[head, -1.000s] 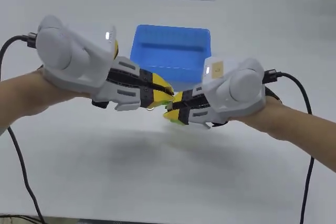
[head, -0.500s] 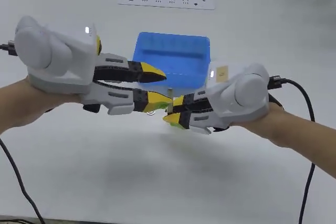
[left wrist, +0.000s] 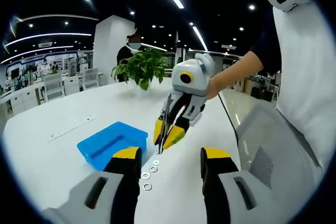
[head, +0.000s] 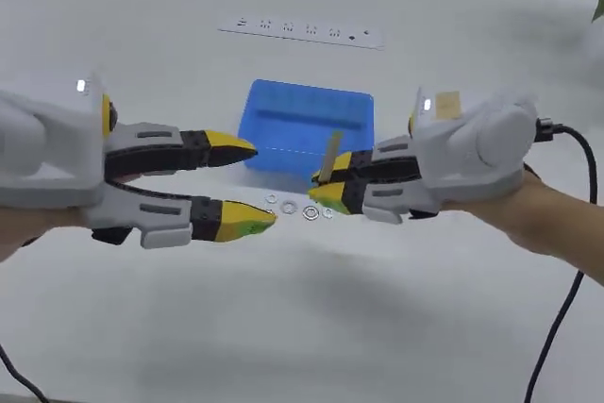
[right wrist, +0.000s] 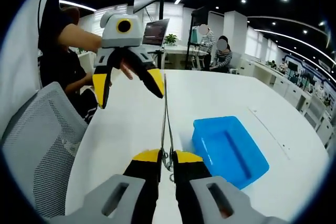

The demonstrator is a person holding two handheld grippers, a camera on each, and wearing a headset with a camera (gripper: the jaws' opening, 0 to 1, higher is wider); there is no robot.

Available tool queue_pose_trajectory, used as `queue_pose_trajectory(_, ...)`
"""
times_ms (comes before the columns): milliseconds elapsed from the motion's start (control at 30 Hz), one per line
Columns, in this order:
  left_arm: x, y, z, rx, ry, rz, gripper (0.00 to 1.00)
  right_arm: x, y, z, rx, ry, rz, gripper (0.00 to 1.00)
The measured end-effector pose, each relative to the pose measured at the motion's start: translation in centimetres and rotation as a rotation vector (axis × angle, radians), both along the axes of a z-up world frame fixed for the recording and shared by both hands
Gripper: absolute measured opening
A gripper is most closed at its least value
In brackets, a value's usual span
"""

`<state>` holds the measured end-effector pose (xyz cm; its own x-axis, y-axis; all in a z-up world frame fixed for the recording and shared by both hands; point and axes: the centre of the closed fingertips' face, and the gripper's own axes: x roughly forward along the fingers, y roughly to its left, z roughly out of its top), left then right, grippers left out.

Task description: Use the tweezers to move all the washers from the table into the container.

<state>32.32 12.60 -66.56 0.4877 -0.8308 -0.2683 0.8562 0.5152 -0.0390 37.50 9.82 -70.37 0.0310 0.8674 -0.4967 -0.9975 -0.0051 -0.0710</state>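
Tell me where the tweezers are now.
In the head view, the tweezers are clamped in the right claw, beside the washers, near the blue container.

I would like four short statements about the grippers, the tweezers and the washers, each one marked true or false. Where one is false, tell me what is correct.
1. The right gripper is shut on the tweezers. True.
2. The left gripper is shut on a washer. False: its jaws stand open and hold nothing.
3. The washers lie inside the container. False: they lie on the table, in front of the blue container.
4. A power strip lies on the table beyond the container. True.
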Motion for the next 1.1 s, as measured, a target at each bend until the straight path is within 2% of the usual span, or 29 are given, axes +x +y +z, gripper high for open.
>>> queue_pose_trajectory(100, -0.1, 0.4, 0.0, -0.022, 0.004, 0.024, 0.55, 1.3, 0.2, 1.4, 0.020, -0.017, -0.006, 0.10)
queue_pose_trajectory(167, -0.4, 0.6, -0.4, -0.049, 0.035, 0.021, 0.61, 2.3, 0.4, 2.1, 0.028, -0.031, -0.003, 0.10)
queue_pose_trajectory(300, -0.4, 1.6, -1.0, -0.039, 0.040, 0.048, 0.65, 4.3, 0.7, 2.5, 0.028, -0.041, -0.014, 0.10)
queue_pose_trajectory(467, 0.2, 2.5, -0.6, -0.062, 0.035, 0.098, 0.76, 6.5, 1.6, 3.0, 0.040, -0.054, -0.006, 0.10)
queue_pose_trajectory(533, 0.6, 2.9, -0.3, -0.096, 0.037, 0.131, 0.82, 7.3, 2.4, 2.9, 0.055, -0.047, -0.004, 0.10)
queue_pose_trajectory(633, 1.2, 3.4, -0.1, -0.122, 0.035, 0.166, 0.89, 8.5, 3.4, 1.8, 0.056, -0.032, -0.002, 0.10)
queue_pose_trajectory(700, 1.7, 3.7, 0.3, -0.139, 0.018, 0.193, 0.94, 9.1, 4.0, 0.7, 0.046, -0.028, 0.005, 0.10)
queue_pose_trajectory(767, 2.0, 4.0, 0.5, -0.167, 0.029, 0.207, 0.98, 9.5, 4.3, -0.2, 0.039, -0.022, 0.004, 0.10)
queue_pose_trajectory(933, 2.2, 4.5, 0.7, -0.182, 0.035, 0.210, 0.99, 9.9, 5.0, -3.0, 0.009, 0.013, 0.011, 0.10)
queue_pose_trajectory(1100, 2.5, 4.8, 0.5, -0.171, 0.047, 0.219, 0.99, 10.3, 5.4, -3.8, -0.002, 0.023, 0.023, 0.10)
